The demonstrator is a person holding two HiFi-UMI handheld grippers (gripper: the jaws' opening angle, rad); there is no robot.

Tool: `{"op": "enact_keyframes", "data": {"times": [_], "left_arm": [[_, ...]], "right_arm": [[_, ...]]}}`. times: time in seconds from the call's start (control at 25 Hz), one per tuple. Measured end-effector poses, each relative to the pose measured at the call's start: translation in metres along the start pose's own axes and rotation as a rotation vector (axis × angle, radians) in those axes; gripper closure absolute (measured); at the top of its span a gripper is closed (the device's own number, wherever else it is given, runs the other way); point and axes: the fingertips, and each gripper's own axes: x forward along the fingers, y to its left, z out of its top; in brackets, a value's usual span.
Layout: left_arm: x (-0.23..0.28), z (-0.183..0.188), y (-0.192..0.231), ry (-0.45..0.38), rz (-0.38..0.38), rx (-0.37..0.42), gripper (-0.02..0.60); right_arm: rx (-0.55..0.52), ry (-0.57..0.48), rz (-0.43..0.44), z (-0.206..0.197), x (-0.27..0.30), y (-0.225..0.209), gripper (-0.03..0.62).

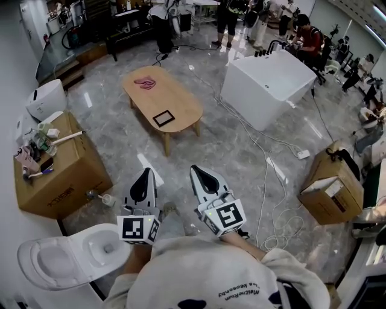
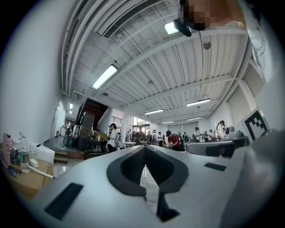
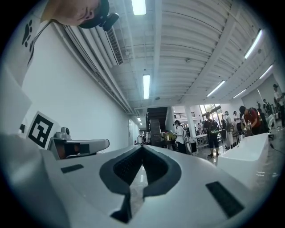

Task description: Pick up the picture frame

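step: approach | left gripper [image 1: 146, 172], right gripper [image 1: 196, 169]: closed, empty | next: reach picture frame [image 1: 163, 117] (upper centre, on wooden table [image 1: 178, 96]), open jaws

Glossy grey marble floor [image 1: 211, 145]. Oval wooden counter [image 1: 175, 96] mid-room. White bathtub [image 1: 268, 84] right of counter, cardboard box [image 1: 66, 175] left of it, white toilet [image 1: 66, 256] nearer, left. Ribbed white ceiling, tube lights [image 2: 105, 76] lit.

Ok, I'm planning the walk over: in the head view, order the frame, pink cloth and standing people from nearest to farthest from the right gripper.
1. Frame, near end of the table, ahead of the right gripper.
2. Pink cloth, far end of the table.
3. Standing people, beyond the table, at the room's back.
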Motion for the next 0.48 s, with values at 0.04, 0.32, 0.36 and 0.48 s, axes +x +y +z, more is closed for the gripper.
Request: {"op": "enact_keyframes", "data": {"times": [0.04,0.32,0.36,0.48], "left_arm": [[0.007,-0.002,0.007,0.002,-0.002,-0.002,0.574],[0.064,-0.011,0.048,0.013,-0.04,0.036,0.574],[0.074,-0.013,0.056,0.014,-0.045,0.037,0.574],[0.101,-0.018,0.077,0.023,-0.067,0.03,0.574]], "right_arm": [[0.0,0.004,-0.001,-0.002,0.01,-0.003,0.586],[-0.01,0.021,-0.002,-0.012,0.087,-0.025,0.586],[-0.012,0.022,-0.004,-0.013,0.099,-0.028,0.586],[-0.007,0.03,-0.025,-0.016,0.133,-0.04,0.586]]}}
